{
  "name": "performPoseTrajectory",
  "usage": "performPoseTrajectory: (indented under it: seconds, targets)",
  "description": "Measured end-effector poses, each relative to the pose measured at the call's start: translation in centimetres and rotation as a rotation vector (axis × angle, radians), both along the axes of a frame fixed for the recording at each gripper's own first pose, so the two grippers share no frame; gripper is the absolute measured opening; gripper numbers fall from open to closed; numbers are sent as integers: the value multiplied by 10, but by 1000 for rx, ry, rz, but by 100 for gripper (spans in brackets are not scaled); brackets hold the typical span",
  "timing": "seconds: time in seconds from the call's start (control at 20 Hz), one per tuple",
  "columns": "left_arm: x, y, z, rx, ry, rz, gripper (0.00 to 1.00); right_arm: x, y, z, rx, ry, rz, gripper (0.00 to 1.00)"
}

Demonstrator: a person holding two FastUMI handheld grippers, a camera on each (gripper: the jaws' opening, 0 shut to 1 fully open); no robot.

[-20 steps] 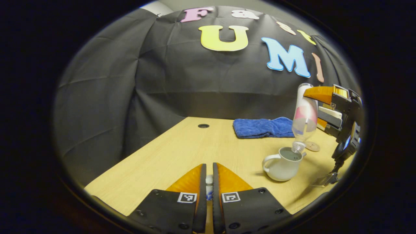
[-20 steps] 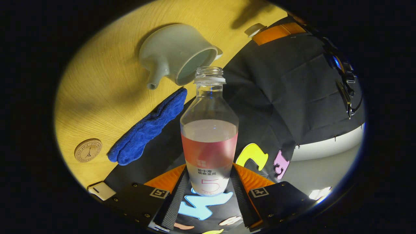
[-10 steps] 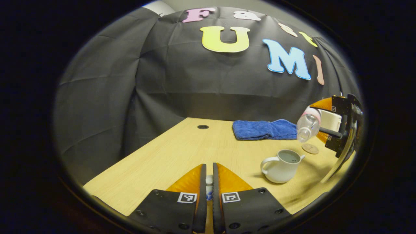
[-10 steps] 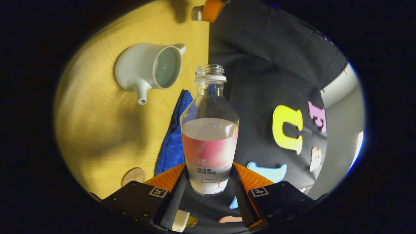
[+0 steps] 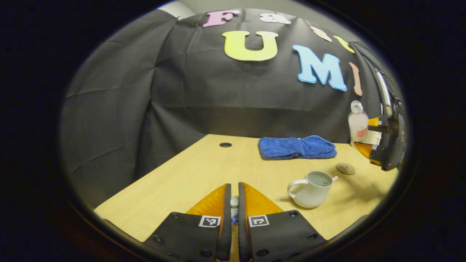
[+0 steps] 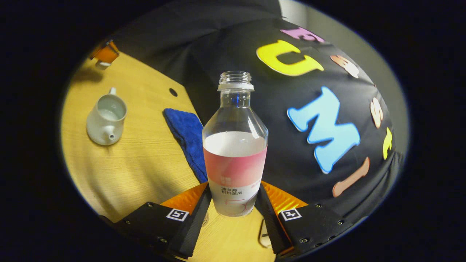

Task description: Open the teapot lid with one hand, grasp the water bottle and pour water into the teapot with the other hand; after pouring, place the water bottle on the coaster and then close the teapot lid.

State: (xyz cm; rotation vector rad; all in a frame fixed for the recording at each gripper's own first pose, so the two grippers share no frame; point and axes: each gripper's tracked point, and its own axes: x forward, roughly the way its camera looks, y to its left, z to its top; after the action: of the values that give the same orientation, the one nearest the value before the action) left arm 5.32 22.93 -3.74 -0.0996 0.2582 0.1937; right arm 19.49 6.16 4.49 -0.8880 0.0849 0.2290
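Note:
My right gripper (image 6: 235, 194) is shut on the lower body of a clear water bottle (image 6: 235, 145) with a pink label, uncapped, upright and partly full. In the left gripper view the bottle (image 5: 357, 123) and right gripper (image 5: 368, 135) hang at the far right, above and beyond the round coaster (image 5: 345, 168). The white teapot (image 5: 311, 189) stands open on the table with water inside; it lies to the left in the right gripper view (image 6: 106, 120). My left gripper (image 5: 235, 203) is shut on the small white teapot lid (image 5: 235, 201), held off to the teapot's left.
A folded blue towel (image 5: 296, 147) lies at the back of the wooden table (image 5: 189, 182), near the black wall. A cable hole (image 5: 225, 145) sits in the tabletop at the back. The towel (image 6: 185, 136) is close behind the bottle in the right gripper view.
The bottle has swung from mouth-down over the teapot to upright and moved right, away from the teapot toward the coaster. The left gripper and lid have stayed put.

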Motion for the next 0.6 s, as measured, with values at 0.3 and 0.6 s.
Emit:
performPoseTrajectory:
  seconds: [0.3,0.6]
  targets:
    - [4,-10,6,-2,-10,-10,17,18,-36,-27,414,130,-104,77]
    - [6,-14,8,-5,-11,-12,12,25,-31,-44,663,220,-111,77]
